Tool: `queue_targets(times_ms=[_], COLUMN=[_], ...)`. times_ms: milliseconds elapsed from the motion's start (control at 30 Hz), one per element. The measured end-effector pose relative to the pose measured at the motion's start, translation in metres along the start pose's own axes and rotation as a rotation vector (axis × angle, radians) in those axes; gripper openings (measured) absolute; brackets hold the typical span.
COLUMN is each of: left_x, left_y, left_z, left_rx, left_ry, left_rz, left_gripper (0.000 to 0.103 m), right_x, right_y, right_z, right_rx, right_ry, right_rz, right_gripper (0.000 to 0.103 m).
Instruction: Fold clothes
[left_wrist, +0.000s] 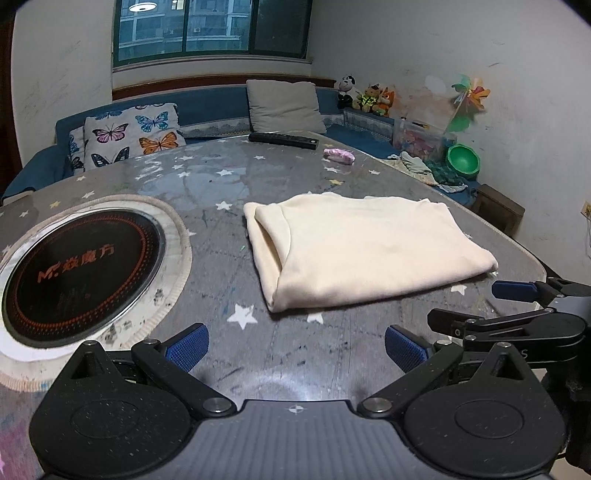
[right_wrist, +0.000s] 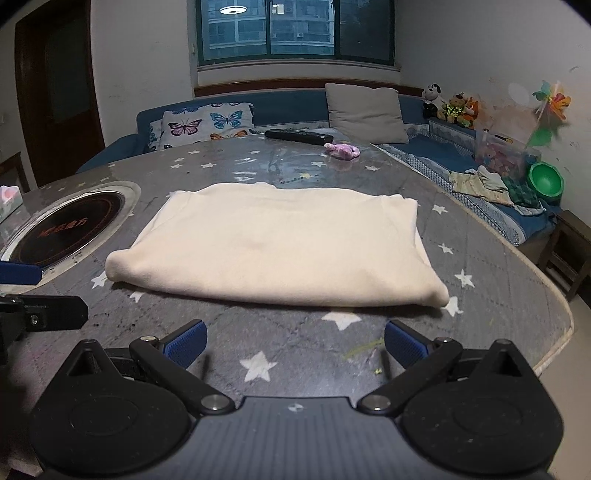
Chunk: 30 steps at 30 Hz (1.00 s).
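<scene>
Folded cream garment (right_wrist: 273, 245) lies at twelve o'clock on the star-print table (right_wrist: 295, 354), right gripper (right_wrist: 295, 345) and left gripper (left_wrist: 297, 347) both wide open, empty, bare tabletop between.

Each hand-held gripper (left_wrist: 297, 345) (right_wrist: 295, 343) has black linkage arms, silver pivot screws and blue ribbed fingertip pads (left_wrist: 188, 345).

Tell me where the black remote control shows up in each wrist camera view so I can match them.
Left wrist: the remote control lies at the table's far edge, upper centre, in front of the grey pillow.
Right wrist: the remote control lies at the far edge, upper centre.
Shared landmark: the small pink object just right of it.
</scene>
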<state>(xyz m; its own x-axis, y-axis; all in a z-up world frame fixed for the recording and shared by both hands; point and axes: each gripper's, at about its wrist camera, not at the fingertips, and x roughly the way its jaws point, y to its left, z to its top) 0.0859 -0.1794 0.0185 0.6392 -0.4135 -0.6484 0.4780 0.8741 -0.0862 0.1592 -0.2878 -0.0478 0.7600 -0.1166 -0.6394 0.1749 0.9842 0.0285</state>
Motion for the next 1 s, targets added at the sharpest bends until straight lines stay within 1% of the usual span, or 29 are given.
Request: queue_targets(times_ms=[233, 1000], left_x=[-0.005, -0.014], left_y=[0.001, -0.010], left_z=[-0.008, -0.020], left_rx=[-0.004, 0.005], left_ry=[0.000, -0.004], left_rz=[0.009, -0.009], left_gripper=[0.103, 0.103], right_x=[-0.007, -0.017], right_y=[0.005, 0.012], right_z=[-0.006, -0.019], right_rx=[0.002, 0.009], right_ry=[0.002, 0.013], right_rz=[-0.008, -0.019], right_gripper=[0.103, 0.103])
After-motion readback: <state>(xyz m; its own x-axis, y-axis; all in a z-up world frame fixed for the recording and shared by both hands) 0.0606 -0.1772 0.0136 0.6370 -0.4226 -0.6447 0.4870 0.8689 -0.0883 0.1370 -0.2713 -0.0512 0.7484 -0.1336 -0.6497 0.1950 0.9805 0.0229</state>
